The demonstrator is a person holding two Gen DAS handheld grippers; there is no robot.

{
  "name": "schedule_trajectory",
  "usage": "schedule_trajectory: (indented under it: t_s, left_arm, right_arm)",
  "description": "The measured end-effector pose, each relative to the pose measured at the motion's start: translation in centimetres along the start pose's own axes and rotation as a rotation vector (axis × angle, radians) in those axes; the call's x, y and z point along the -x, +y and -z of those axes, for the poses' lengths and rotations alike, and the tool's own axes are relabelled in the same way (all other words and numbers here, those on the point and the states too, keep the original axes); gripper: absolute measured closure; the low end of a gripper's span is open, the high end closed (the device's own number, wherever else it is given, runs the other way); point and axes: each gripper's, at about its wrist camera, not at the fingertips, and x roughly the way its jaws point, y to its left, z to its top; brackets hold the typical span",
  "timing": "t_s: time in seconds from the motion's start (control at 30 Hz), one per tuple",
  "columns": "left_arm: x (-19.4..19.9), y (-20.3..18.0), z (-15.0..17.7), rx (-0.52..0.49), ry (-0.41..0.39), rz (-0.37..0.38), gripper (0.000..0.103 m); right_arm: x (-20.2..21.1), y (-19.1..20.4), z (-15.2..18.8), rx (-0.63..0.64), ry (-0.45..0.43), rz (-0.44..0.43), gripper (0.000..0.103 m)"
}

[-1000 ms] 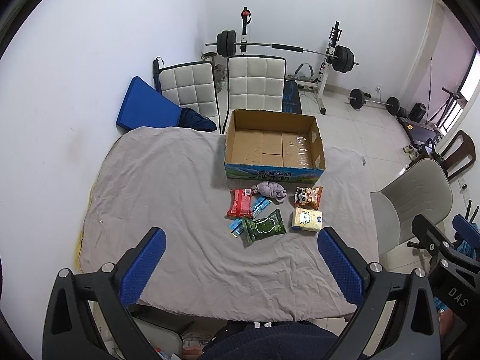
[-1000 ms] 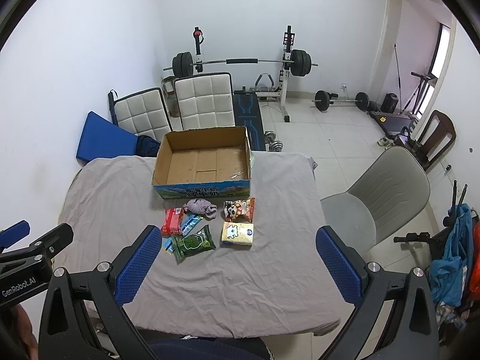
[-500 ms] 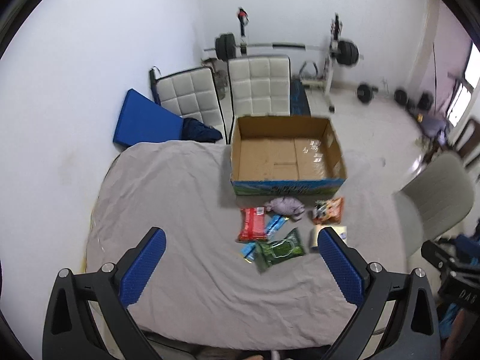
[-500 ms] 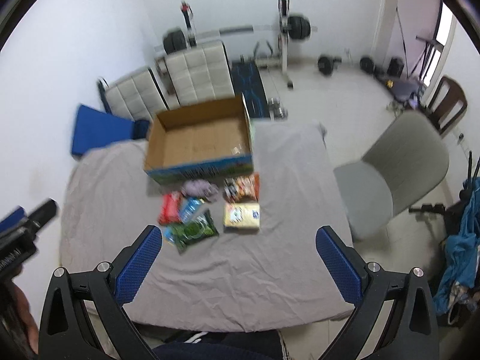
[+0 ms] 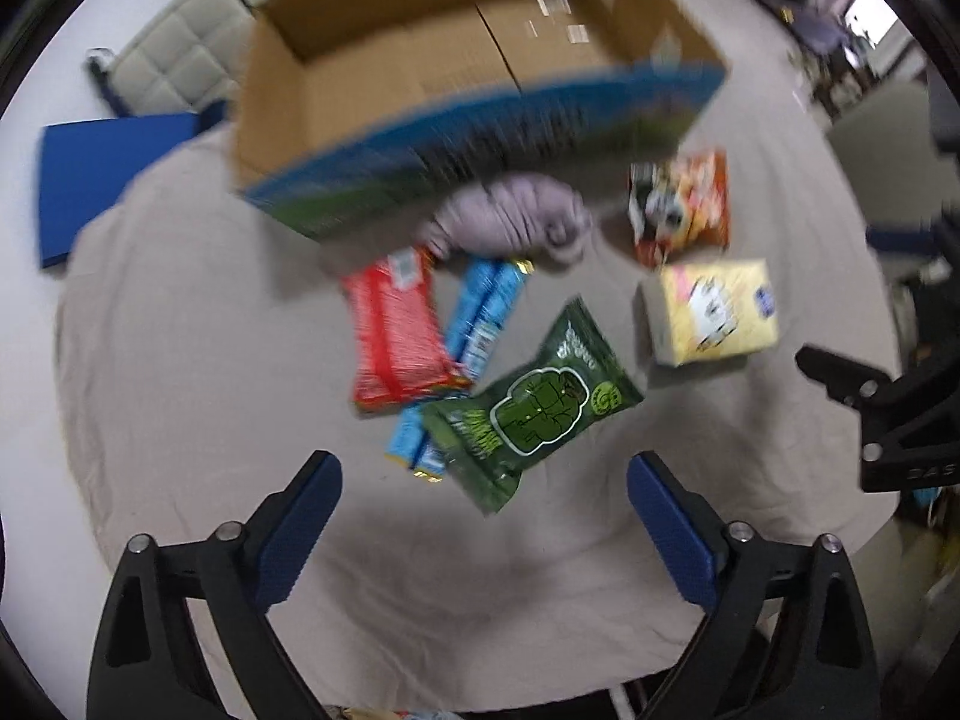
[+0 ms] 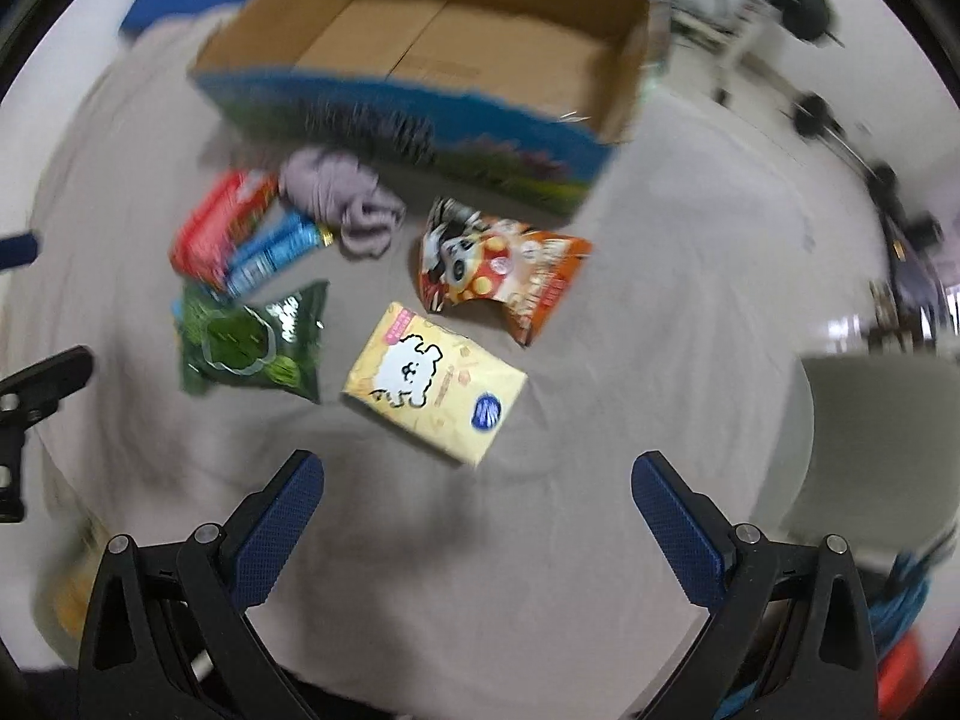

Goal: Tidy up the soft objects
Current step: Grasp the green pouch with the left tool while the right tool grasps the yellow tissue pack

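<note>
On the grey cloth-covered table (image 5: 180, 360) lie a green packet (image 5: 534, 402) (image 6: 252, 342), a red packet (image 5: 393, 330) (image 6: 216, 228), blue stick packs (image 5: 480, 318) (image 6: 276, 252), a grey plush toy (image 5: 510, 216) (image 6: 342, 198), an orange snack bag (image 5: 684, 204) (image 6: 498, 264) and a yellow pack (image 5: 714, 312) (image 6: 432, 384). Behind them stands an open, empty cardboard box (image 5: 456, 72) (image 6: 432, 54). My left gripper (image 5: 483, 516) is open, just short of the green packet. My right gripper (image 6: 477, 516) is open, just short of the yellow pack.
The right gripper's black frame (image 5: 888, 414) shows at the left view's right edge, the left one's (image 6: 30, 396) at the right view's left edge. A grey chair (image 6: 882, 432) stands right of the table. White chairs (image 5: 174, 60) and a blue mat (image 5: 108, 180) lie behind.
Both grippers have dropped down and forward toward the items on the table, which now fill the views. Both stay open and empty. Nothing on the table has moved.
</note>
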Motion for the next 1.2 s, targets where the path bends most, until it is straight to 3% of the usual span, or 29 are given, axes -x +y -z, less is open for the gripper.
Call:
schedule_trajectory:
  t_s: [0.13, 0.3, 0.37, 0.4, 0.43, 0.47, 0.53, 0.73, 0.83, 0.93, 1.0, 1.03, 1.1, 1.13, 1.2]
  left_arm:
    - [-5.4, -1.1, -0.9, -0.104, 0.099, 0.003, 0.007]
    - [-10.3, -2.9, -1.1, -0.239, 0.177, -0.061, 0.007]
    - [-11.5, -3.5, -1.1, -0.273, 0.180, -0.063, 0.013]
    - [-12.1, -3.6, -1.0, -0.272, 0.185, -0.061, 0.025]
    - [-12.2, -3.5, -0.9, -0.257, 0.186, -0.065, 0.029]
    - [-12.1, -3.4, -0.9, -0.237, 0.180, -0.060, 0.033]
    - [-11.4, -2.7, -0.7, -0.154, 0.171, -0.044, 0.055]
    - [-10.5, 2.1, 2.6, 0.332, 0.256, 0.181, 0.061]
    - [-10.6, 2.9, 5.0, 0.495, 0.271, 0.256, 0.061]
    - [-10.2, 2.8, 6.7, 0.538, 0.266, 0.254, 0.060]
    - [-10.0, 2.5, 7.3, 0.529, 0.265, 0.242, 0.060]
    - [-10.9, 1.6, 8.0, 0.528, 0.261, 0.240, 0.059]
    - [-10.8, 1.2, 8.2, 0.530, 0.265, 0.240, 0.058]
    - [-10.8, 0.9, 8.3, 0.538, 0.267, 0.244, 0.056]
    - [-11.9, 0.6, 7.3, 0.550, 0.265, 0.245, 0.054]
  right_arm:
    - [-3.4, 0.8, -1.1, 0.105, 0.044, -0.009, 0.000]
    - [-5.6, 1.2, -1.4, 0.212, 0.076, -0.017, 0.000]
    - [-6.3, 1.4, -1.5, 0.235, 0.087, -0.022, 0.000]
    - [-6.7, 1.4, -1.6, 0.247, 0.093, -0.021, 0.000]
    - [-7.1, 1.6, -1.7, 0.254, 0.092, -0.017, 0.000]
    - [-7.3, 1.6, -1.8, 0.260, 0.089, -0.017, 0.000]
    - [-8.0, 1.9, -2.0, 0.263, 0.092, -0.035, 0.000]
    - [-10.6, 2.5, -3.8, 0.265, 0.135, -0.111, 0.000]
    - [-12.3, 3.1, -4.2, 0.237, 0.174, -0.141, 0.005]
    - [-14.0, 3.6, -3.7, 0.130, 0.191, -0.159, 0.014]
    - [-15.1, 2.3, -3.1, -0.072, 0.244, -0.208, 0.019]
    - [-15.6, 1.6, -2.6, -0.173, 0.282, -0.246, 0.022]
    - [-16.8, 0.7, -1.2, -0.374, 0.339, -0.430, 0.022]
    - [-17.1, 0.7, -0.9, -0.406, 0.338, -0.467, 0.022]
    - [-17.1, 1.1, -0.8, -0.404, 0.295, -0.431, 0.021]
